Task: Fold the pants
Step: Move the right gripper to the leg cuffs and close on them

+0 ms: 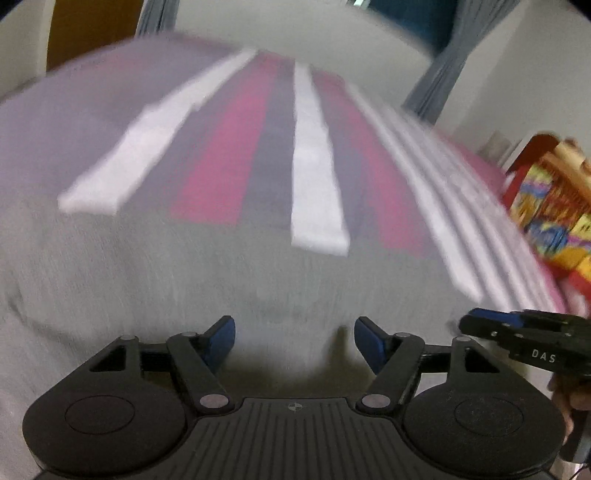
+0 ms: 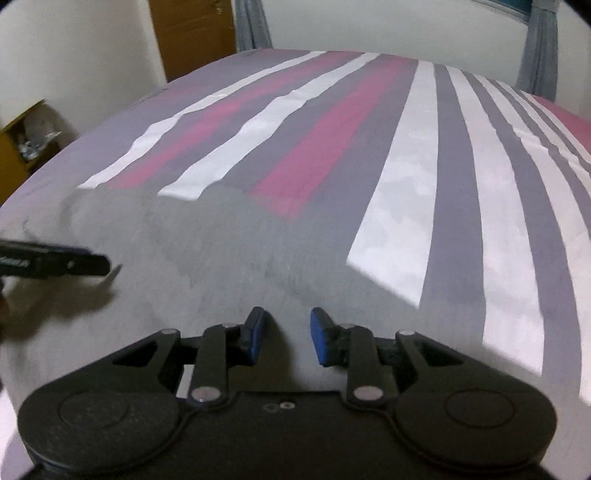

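Light grey pants (image 1: 184,280) lie spread on a striped bed, filling the near part of both views; they also show in the right wrist view (image 2: 207,266). My left gripper (image 1: 294,341) hovers just over the grey cloth with its jaws wide open and empty. My right gripper (image 2: 287,334) is open with a narrower gap, also over the grey cloth and holding nothing. The right gripper shows at the right edge of the left wrist view (image 1: 524,336). The left gripper shows at the left edge of the right wrist view (image 2: 55,264). The left wrist view is motion-blurred.
The bed sheet (image 2: 410,192) has grey, white and pink stripes running away from me. A colourful red-framed object (image 1: 550,206) stands right of the bed. A wooden door (image 2: 192,33), grey curtains (image 2: 535,48) and a yellow shelf (image 2: 26,144) lie beyond the bed.
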